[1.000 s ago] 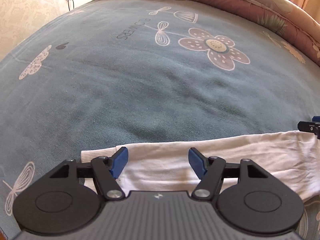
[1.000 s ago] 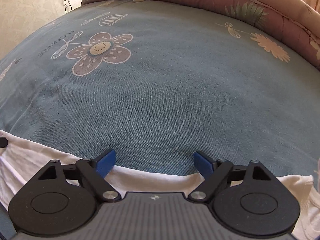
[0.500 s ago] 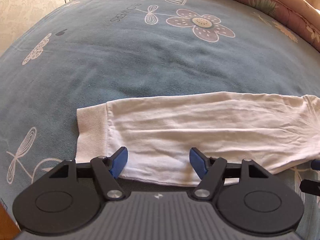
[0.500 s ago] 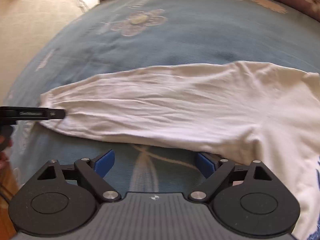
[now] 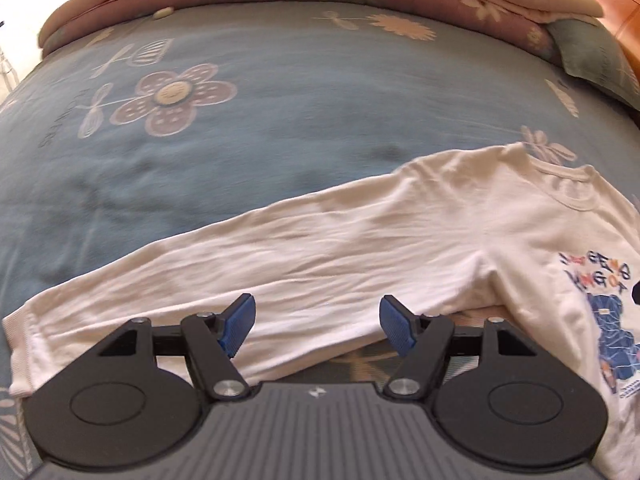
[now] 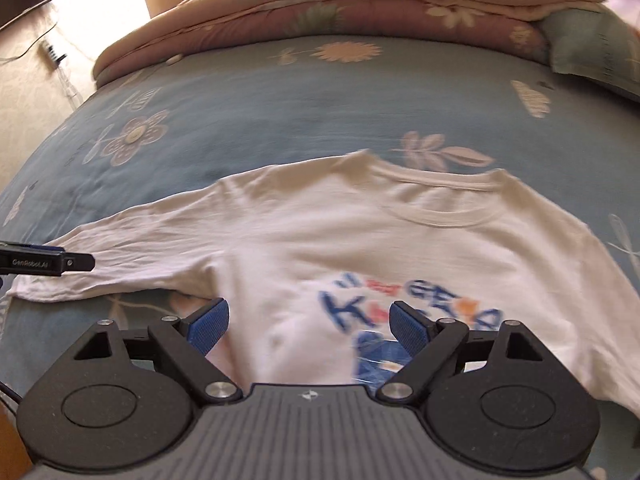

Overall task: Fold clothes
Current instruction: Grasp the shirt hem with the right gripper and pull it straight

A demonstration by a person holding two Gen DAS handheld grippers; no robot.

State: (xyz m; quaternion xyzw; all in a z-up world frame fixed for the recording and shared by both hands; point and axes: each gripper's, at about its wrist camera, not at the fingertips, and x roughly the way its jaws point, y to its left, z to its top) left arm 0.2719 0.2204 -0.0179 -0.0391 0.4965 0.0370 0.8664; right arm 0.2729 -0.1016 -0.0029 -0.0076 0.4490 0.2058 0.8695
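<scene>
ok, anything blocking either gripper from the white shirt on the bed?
Nothing visible. The white long-sleeved shirt with the blue chest print lies flat on the blue flowered bedspread. The left gripper hangs open over its sleeve, the right gripper open over the chest.

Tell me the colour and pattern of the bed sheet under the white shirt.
The bed sheet is dusty blue with pale flower and leaf prints, clearest in the right wrist view.
</scene>
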